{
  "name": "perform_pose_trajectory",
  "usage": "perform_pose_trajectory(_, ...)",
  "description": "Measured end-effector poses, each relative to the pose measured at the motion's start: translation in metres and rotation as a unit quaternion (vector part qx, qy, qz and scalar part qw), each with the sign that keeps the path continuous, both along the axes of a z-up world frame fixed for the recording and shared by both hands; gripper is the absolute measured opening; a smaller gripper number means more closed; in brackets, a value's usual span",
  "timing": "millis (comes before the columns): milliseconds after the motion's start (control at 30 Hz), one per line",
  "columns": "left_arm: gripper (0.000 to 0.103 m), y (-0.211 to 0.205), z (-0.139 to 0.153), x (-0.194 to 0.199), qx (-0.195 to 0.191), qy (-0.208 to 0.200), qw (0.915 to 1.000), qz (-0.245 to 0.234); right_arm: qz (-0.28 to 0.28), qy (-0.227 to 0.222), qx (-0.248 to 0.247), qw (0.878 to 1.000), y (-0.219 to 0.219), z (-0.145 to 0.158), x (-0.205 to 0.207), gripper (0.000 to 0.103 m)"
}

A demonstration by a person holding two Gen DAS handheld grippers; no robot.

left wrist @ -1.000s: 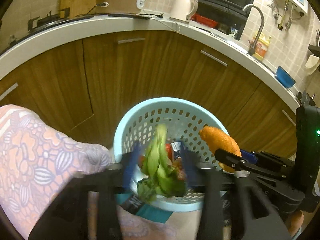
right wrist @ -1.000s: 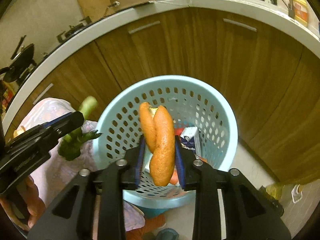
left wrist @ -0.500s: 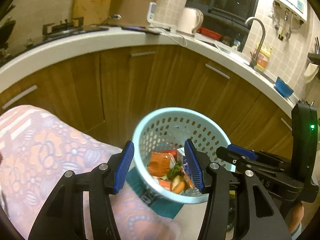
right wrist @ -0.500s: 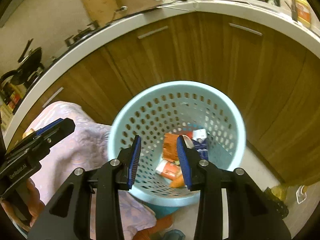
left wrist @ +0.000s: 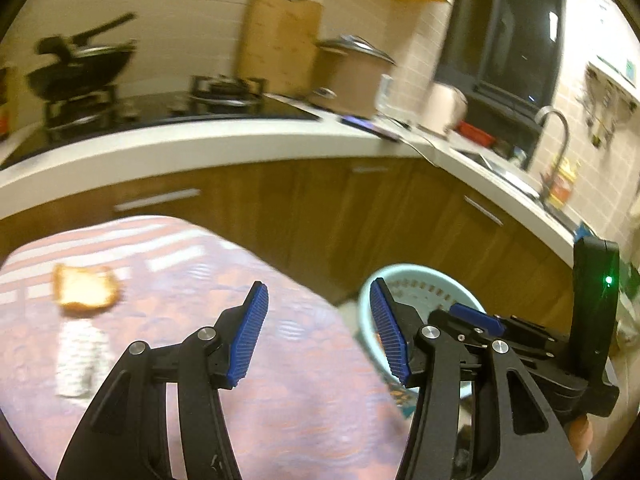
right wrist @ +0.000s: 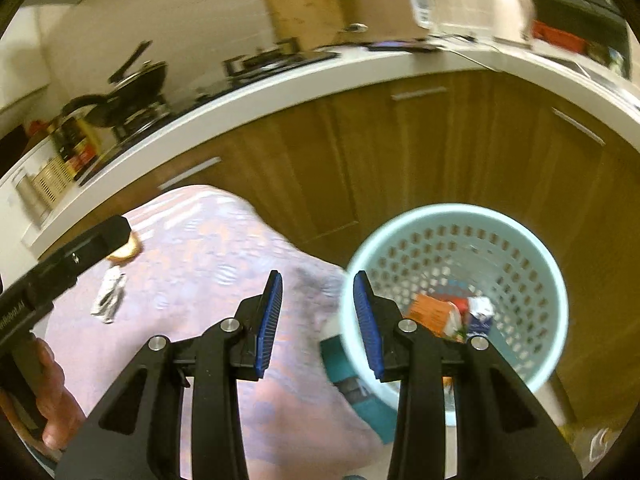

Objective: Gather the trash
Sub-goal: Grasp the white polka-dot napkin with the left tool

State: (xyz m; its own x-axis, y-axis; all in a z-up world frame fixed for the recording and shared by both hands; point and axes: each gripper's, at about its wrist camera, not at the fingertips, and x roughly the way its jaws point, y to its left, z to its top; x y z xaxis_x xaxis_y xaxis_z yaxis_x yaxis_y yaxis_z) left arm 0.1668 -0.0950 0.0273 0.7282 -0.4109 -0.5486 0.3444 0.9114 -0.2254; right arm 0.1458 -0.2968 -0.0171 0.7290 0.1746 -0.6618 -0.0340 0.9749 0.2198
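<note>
The light-blue perforated basket (right wrist: 460, 216) stands on the floor beside the table and holds an orange packet (right wrist: 434, 314) and a small carton (right wrist: 480, 312). In the left wrist view the basket (left wrist: 424, 284) is partly hidden behind my fingers. On the pink patterned tablecloth (left wrist: 304, 380) lie a slice of bread (left wrist: 86, 290) and a crumpled silvery wrapper (left wrist: 78, 360); both also show in the right wrist view, the bread (right wrist: 128, 252) and the wrapper (right wrist: 108, 292). My left gripper (left wrist: 320, 332) is open and empty over the cloth. My right gripper (right wrist: 319, 320) is open and empty at the table's edge by the basket.
A curved white counter (left wrist: 240, 140) with wooden cabinet doors (right wrist: 400, 152) runs behind. On it sit a wok (left wrist: 80, 68), a stove, a pot (left wrist: 352, 76), a kettle and a sink tap (left wrist: 560, 120). A teal item (right wrist: 352, 376) lies under the basket. A hand (right wrist: 52, 400) holds the left gripper.
The green vegetable left my left gripper and the orange peel left my right gripper; both went into the basket. Both grippers then swung up and left toward the table.
</note>
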Motion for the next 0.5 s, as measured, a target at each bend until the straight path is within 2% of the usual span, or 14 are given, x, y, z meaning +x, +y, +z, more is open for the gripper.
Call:
perform_pose_trajectory(100,0.055,0.032,0.006,-0.006,-0.003,-0.01,0.9991,0.041,0.027,-0.008,-0.005,1.0,0.025,0.008,0.004,0.034)
perform_pose_trajectory(200,0.057,0.062,0.003,-0.011,0.01,-0.016,0.996,0.088,0.054,-0.018,-0.014,0.998,0.055,0.018,0.011,0.034)
perform_pose_trajectory(367,0.057,0.122,-0.012,-0.012,-0.001,0.011,0.9885,0.151,0.092,-0.029,-0.023,0.995,0.098,0.027,0.019,0.034)
perform_pose_trajectory(500,0.057,0.155,-0.018,-0.012,0.002,0.022,0.984,0.177,0.121,-0.038,-0.023,0.992,0.133,0.028,0.028,0.034)
